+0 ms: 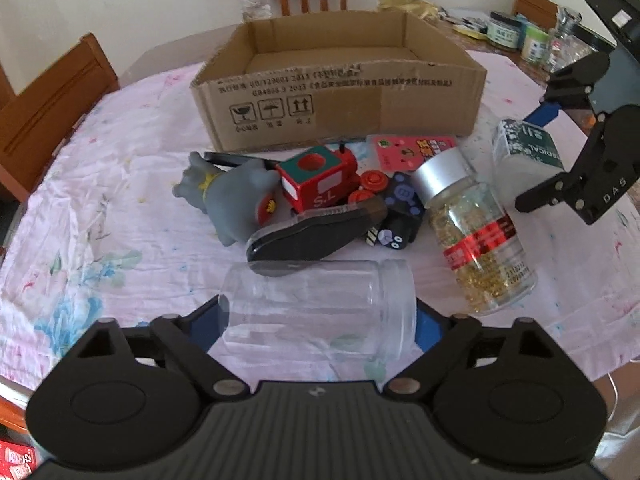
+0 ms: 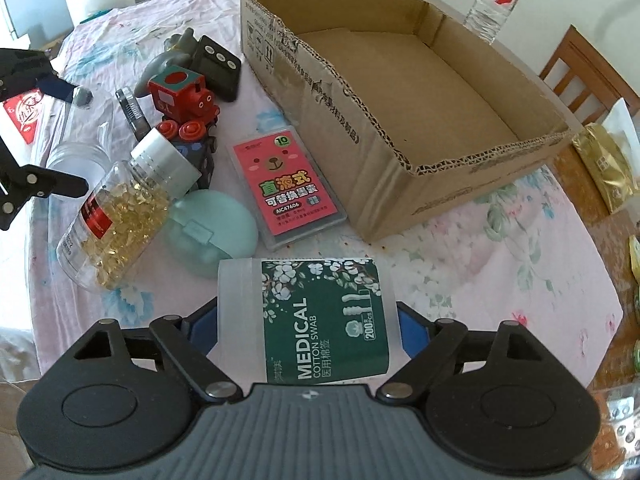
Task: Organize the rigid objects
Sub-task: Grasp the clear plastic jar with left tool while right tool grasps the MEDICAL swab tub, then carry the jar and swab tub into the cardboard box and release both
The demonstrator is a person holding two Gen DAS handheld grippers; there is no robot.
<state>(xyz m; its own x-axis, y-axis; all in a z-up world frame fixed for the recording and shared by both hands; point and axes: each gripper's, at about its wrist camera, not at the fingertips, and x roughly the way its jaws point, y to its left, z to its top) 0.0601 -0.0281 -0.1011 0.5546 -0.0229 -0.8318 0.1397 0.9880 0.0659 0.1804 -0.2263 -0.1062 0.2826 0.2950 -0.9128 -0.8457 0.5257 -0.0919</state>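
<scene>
The left tongs (image 1: 318, 316) are closed around a clear empty jar (image 1: 320, 308), which lies on its side across the gap, its mouth toward 3 o'clock — a blue finger is pressed against each end. The right tongs (image 2: 308, 320) are clamped the same way on a cotton swab tub (image 2: 316, 320), held sideways with its frosted lid toward 9 o'clock and its green label facing up.

Beyond the jar, at 12 o'clock in the left view, a heap of things is seen on the table (image 1: 120, 200): a grey toy animal (image 1: 228, 196), a red toy train (image 1: 320, 180), a black dice-like cube (image 1: 400, 208) and a dark flat case (image 1: 312, 232). At 2 o'clock a pill bottle (image 1: 476, 236) with a silver cap lies tilted. A cardboard box (image 1: 340, 80) stands open behind the heap. In the right view, a pink packet (image 2: 288, 188) lies at 12 o'clock of the tub, beside the box wall, and a mint round case (image 2: 212, 232) lies at 11 o'clock, touching the pill bottle.
</scene>
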